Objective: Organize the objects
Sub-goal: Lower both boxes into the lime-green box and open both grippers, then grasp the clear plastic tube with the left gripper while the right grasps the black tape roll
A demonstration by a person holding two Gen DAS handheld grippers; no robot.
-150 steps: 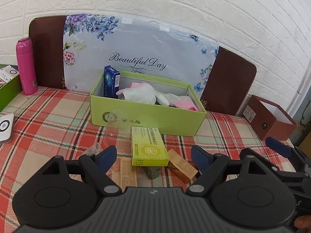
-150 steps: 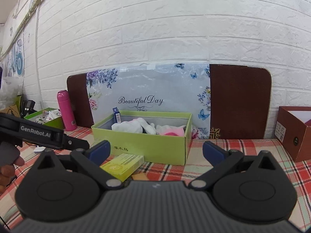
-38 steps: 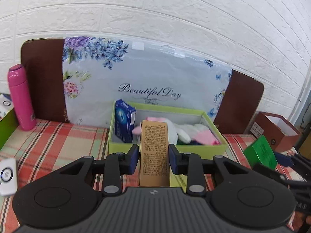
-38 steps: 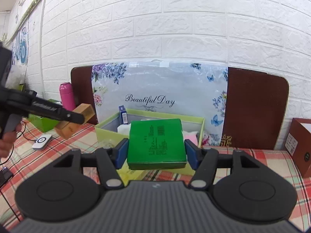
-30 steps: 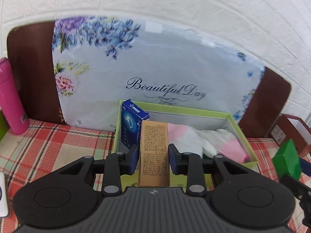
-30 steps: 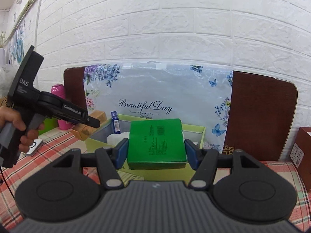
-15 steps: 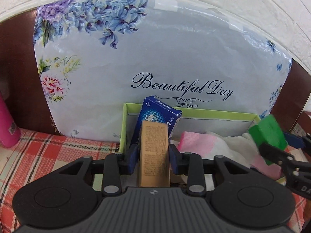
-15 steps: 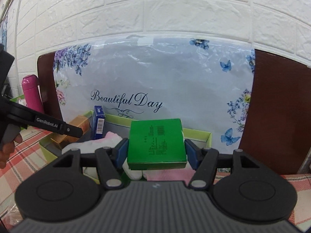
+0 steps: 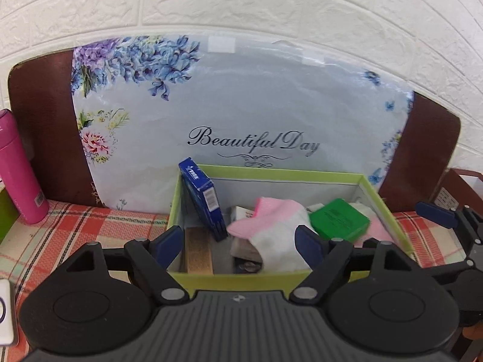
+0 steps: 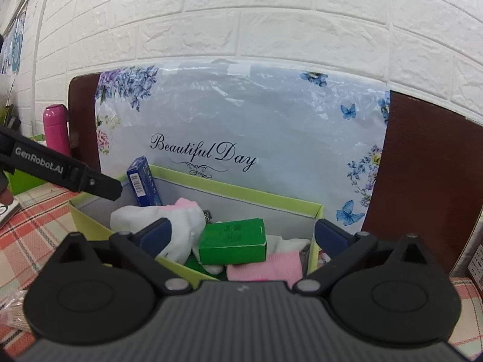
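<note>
A lime green storage box (image 9: 271, 277) stands on the plaid cloth against a floral board. Inside lie a tan carton (image 9: 198, 252) at the left, a blue carton (image 9: 202, 199) leaning upright, pink and white socks (image 9: 271, 226), and a green box (image 9: 339, 218) on the socks at the right. My left gripper (image 9: 241, 241) is open and empty just above the box's near wall. In the right wrist view, my right gripper (image 10: 243, 235) is open and empty over the green box (image 10: 232, 241) and the storage box (image 10: 262, 194).
A pink bottle (image 9: 21, 169) stands at the left by the brown board. A brown box (image 9: 462, 193) sits at the right. A white device (image 9: 6, 316) lies at the near left. A crumpled clear wrapper (image 10: 12, 310) lies on the cloth.
Both grippers have opened. The tan carton dropped from the left gripper into the box's left end. The green box dropped from the right gripper onto the socks.
</note>
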